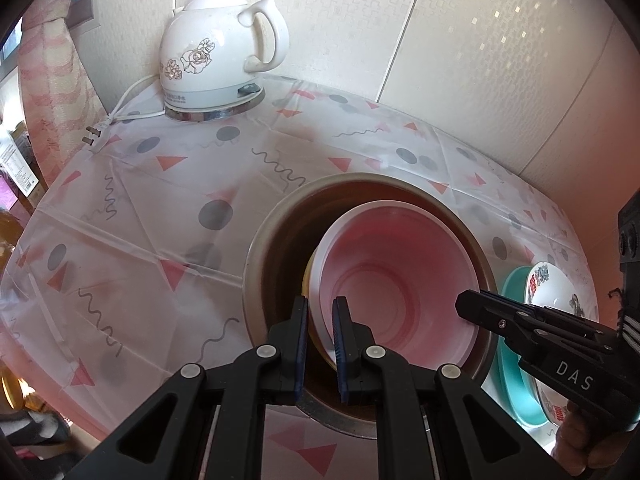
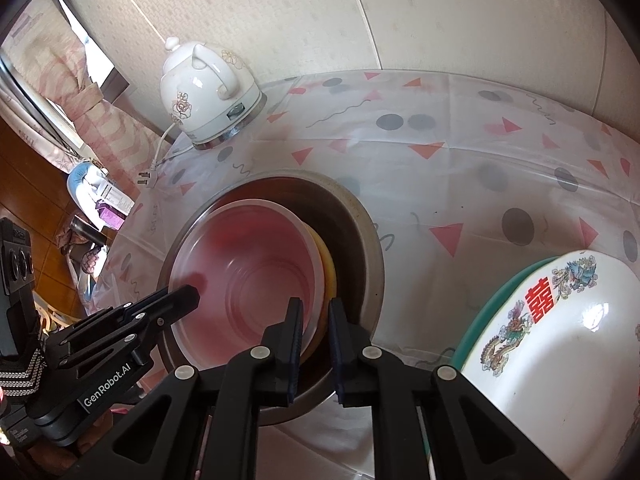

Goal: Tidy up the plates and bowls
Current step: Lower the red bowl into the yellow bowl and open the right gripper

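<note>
Left gripper [image 1: 321, 312] is sitting lowest in the left wrist view, jaws clamping the near left rim of the pink bowl [image 1: 400, 280]; a sliver of rim is showing between the pads. Right gripper [image 2: 314, 312] is doing the same on the bowl's opposite rim, jaws pinched on it. In each view the other gripper is reaching in from the side, pointing down at the bowl, and its tips are seen edge-on, so their state is hard to read from there.

A yellow bowl [image 2: 329, 268] is nesting under the pink one, only a thin crescent of its edge peeking out. Both are sitting inside a larger metal bowl [image 1: 276, 236] with a dark inside, its near edge being cut off by the gripper bodies. The pink bowl is pale, smooth, with faint rings stepping down its inner wall, and is leaning inside the metal one.

To the right, a white plate [image 2: 560, 340] with a red character and dragon pattern is lying on a teal plate [image 2: 472, 328], both running out of frame.

The desk [image 1: 140, 208] is wearing a translucent cover with triangles, dots and squiggles. Farthest back, a white kettle [image 1: 216, 48] is standing by the wall, its plug [image 1: 90, 138] lying loose.
</note>
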The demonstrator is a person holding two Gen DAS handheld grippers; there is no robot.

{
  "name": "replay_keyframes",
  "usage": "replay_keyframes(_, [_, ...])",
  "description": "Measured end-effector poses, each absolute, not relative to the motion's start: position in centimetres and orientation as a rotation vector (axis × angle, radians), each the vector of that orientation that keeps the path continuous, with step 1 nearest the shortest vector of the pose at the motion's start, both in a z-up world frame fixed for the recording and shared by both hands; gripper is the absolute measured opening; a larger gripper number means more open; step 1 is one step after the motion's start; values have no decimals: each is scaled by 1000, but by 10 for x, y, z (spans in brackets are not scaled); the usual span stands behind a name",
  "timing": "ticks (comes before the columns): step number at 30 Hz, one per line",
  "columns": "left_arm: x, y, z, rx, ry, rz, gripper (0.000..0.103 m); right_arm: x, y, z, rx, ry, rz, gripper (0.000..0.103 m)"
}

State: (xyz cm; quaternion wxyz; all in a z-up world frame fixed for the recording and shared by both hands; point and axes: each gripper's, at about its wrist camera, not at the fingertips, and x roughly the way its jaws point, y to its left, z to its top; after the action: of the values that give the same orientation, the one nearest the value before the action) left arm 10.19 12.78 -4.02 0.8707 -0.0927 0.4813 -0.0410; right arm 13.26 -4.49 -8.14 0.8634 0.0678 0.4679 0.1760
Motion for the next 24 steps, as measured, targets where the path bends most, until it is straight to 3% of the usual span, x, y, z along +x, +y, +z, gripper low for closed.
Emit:
replay_keyframes(11, [99,128,-42,-181,1013,-68,12,127,-47,-80,162,978,380,17])
replay_keyframes(24, [102,125,-41,-161,1002,-55,14,134,-40,-81,94,951,361,14])
